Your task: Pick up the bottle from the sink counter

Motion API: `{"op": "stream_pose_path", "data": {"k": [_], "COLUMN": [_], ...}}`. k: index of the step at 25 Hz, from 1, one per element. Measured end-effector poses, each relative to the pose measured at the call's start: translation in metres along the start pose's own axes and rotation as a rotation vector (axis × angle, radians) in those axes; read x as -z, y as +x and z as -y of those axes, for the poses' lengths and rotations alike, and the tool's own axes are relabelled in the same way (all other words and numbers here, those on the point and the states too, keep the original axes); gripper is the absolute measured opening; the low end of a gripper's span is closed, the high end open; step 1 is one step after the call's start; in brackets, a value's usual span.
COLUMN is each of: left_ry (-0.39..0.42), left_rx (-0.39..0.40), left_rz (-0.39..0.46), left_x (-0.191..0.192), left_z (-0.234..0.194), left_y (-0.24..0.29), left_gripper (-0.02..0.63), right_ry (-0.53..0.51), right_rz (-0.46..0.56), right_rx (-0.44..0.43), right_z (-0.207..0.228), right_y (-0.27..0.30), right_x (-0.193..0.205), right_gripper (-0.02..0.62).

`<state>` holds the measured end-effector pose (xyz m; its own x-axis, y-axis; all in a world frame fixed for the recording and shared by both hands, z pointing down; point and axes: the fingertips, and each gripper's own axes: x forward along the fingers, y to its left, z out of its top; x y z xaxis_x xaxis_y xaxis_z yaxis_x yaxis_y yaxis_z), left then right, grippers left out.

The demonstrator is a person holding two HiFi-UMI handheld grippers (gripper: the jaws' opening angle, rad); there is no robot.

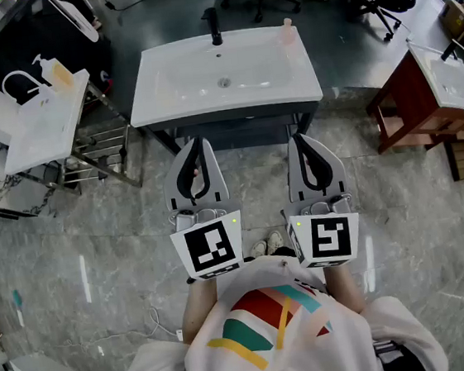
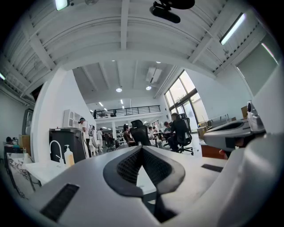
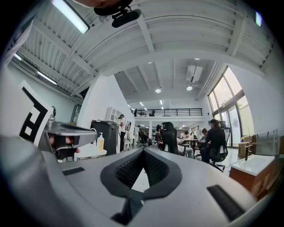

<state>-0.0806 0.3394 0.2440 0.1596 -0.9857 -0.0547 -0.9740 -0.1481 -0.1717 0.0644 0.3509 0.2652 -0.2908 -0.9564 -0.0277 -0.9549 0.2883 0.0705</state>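
Left gripper (image 1: 196, 146) and right gripper (image 1: 304, 142): fingers closed together, holding nothing. Bottle (image 1: 287, 29) at the sink counter (image 1: 223, 104) back-right looks small, light and probably slick, so grip mid-body.

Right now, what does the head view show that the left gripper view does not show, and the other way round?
Only the head view: the bottle at the back right corner of the sink counter, and the black faucet.
Only the left gripper view: the ceiling lights, the balcony railing and the seated people.
Both: the left gripper, its jaws together with nothing between them, and the pump bottle on the side basin.
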Motion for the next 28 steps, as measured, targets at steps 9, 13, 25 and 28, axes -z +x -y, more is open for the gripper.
{"op": "stream_pose_path", "data": {"k": [9, 13, 25, 28], "left_ry": [-0.02, -0.031, -0.042, -0.048], "left_rx": [-0.013, -0.017, -0.08, -0.079], "left_rz": [-0.022, -0.023, -0.05, -0.042], "left_x": [0.009, 0.009, 0.019, 0.018], "left_z": [0.004, 0.008, 0.005, 0.006], "left_y": [0.0, 0.002, 0.005, 0.01], "left_gripper": [0.018, 0.018, 0.018, 0.018], "right_ry": [-0.018, 0.0, 0.02, 0.024], "right_rz": [0.004, -0.004, 0.007, 0.022], "right_rx": [-0.035, -0.043, -0.129, -0.142], "right_z": [0.005, 0.012, 0.022, 0.024], "right_y": [-0.001, 0.001, 0.005, 0.005], "right_x": [0.003, 0.007, 0.018, 0.014], "right_gripper": [0.012, 0.012, 0.012, 0.012]}}
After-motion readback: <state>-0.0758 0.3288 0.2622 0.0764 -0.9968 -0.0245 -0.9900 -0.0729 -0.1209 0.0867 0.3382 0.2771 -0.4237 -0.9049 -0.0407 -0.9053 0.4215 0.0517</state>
